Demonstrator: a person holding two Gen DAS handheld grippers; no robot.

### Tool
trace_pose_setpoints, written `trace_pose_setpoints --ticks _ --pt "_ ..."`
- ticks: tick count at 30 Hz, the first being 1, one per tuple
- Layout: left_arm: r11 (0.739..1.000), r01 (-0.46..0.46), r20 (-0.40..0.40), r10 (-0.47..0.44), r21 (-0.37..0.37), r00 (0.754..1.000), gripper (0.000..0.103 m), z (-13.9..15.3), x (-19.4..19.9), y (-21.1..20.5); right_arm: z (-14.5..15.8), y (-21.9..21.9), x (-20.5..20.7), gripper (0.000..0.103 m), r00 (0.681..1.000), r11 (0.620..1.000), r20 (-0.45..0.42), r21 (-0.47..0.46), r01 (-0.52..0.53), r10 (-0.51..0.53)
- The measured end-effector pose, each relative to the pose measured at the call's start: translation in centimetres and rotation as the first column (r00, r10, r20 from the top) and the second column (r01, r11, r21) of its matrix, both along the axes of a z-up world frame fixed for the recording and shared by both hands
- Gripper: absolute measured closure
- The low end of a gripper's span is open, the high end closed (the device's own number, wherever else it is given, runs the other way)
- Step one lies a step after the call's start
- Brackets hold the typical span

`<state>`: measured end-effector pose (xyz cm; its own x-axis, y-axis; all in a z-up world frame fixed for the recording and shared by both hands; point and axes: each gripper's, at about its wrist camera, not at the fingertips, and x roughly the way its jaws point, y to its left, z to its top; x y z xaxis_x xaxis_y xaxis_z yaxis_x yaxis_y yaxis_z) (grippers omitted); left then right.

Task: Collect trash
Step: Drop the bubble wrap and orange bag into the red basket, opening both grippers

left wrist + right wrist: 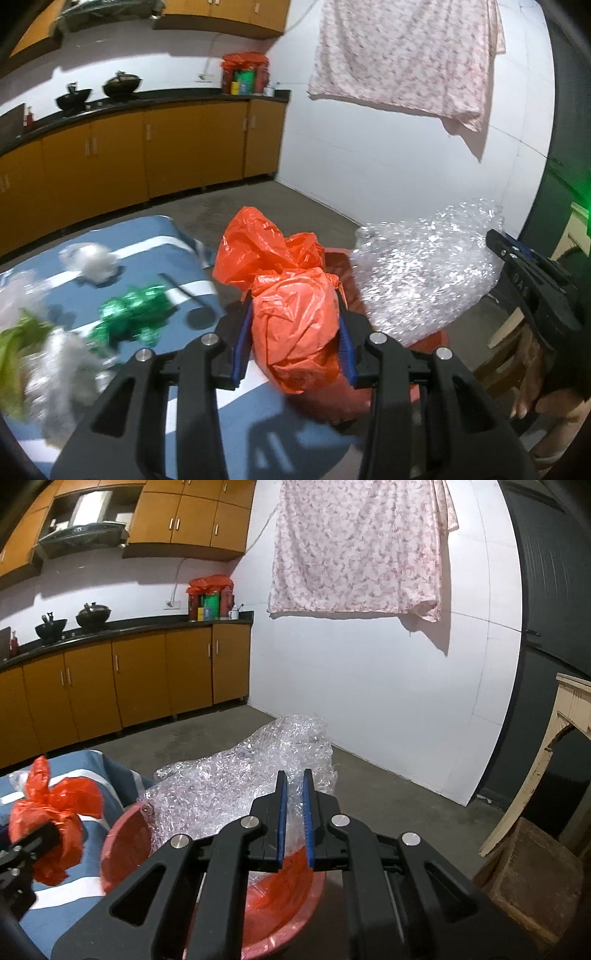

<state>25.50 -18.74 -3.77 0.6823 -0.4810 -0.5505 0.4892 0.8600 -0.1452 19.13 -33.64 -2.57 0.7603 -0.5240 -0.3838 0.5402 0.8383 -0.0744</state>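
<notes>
My left gripper (295, 321) is shut on a crumpled orange plastic bag (273, 251), pressed between its blue pads over the table's right end. The right wrist view shows that bag (55, 812) at the far left, with the left gripper (33, 845) on it. My right gripper (294, 775) is shut on a sheet of clear bubble wrap (229, 779), which hangs over a red basin (125, 834). From the left wrist, the right gripper (495, 240) holds the bubble wrap (424, 266) at the right edge, above the basin (432, 341).
A blue cloth with white stripes covers the table (147, 236). On it lie green foil (133, 310), a white crumpled wad (92, 262), a silvery wrapper (59, 369) and yellow-green scrap (14, 354). A wooden box (532, 878) and cream frame (554, 738) stand right. Kitchen cabinets (140, 679) line the back.
</notes>
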Motion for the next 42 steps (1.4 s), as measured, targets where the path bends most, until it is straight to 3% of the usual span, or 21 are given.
trace_pose_setpoints --ticks 5,9,15,18,20,22,24,29,32,37,42 --pt "0.999 0.04 -0.034 -0.039 0.012 0.999 0.064 -1.7 1.9 -2.4 -0.9 -1.3 0.7 0.095 1.0 1.0 -0.014 0.01 0.019 -0.019" --pt "0.998 0.059 -0.06 -0.058 0.018 0.996 0.061 -2.8 2.8 -3.5 -1.5 -1.8 1.4 0.094 0.999 0.998 -0.017 0.057 -0.029 0.03" --pt "0.999 0.044 -0.072 -0.042 0.022 0.997 0.048 -3.2 3.1 -3.2 -2.3 -2.0 1.7 0.089 0.994 0.985 -0.018 0.141 -0.103 0.106" --pt "1.0 0.021 -0.084 -0.019 0.019 0.996 0.044 -3.2 3.4 -2.6 -2.5 -2.0 1.1 0.08 0.994 0.983 -0.017 0.152 -0.108 0.111" --pt "1.0 0.002 -0.086 -0.001 0.014 0.996 0.038 -3.0 3.3 -1.7 -2.3 -2.0 0.4 0.058 0.993 0.982 -0.007 0.151 -0.117 0.119" --pt "1.0 -0.021 -0.082 0.022 0.007 0.996 0.034 -2.6 2.9 -0.6 -2.0 -2.1 0.1 0.044 0.991 0.981 0.004 0.142 -0.131 0.131" --pt "0.999 -0.038 -0.076 0.038 0.002 0.996 0.03 -2.2 2.3 0.4 -1.7 -1.6 -0.5 0.039 0.991 0.984 0.004 0.119 -0.135 0.136" --pt "0.995 -0.097 -0.028 0.097 0.005 0.995 0.018 -0.5 -0.2 3.6 -0.8 -0.7 -1.8 0.012 0.989 0.985 0.032 0.095 -0.145 0.143" --pt "0.991 -0.135 0.001 0.135 0.006 0.991 0.015 0.4 -2.0 5.5 -0.4 0.5 -2.3 0.005 0.988 0.986 0.046 0.078 -0.148 0.145" --pt "0.973 -0.227 0.055 0.225 0.036 0.973 0.011 1.2 -5.3 10.2 -0.3 3.2 -2.3 0.003 0.979 0.977 0.027 0.068 -0.204 0.202" --pt "0.932 -0.353 0.097 0.346 0.076 0.933 0.01 1.4 -8.3 15.7 -0.4 5.9 -2.1 0.003 0.961 0.956 0.02 0.102 -0.276 0.276"
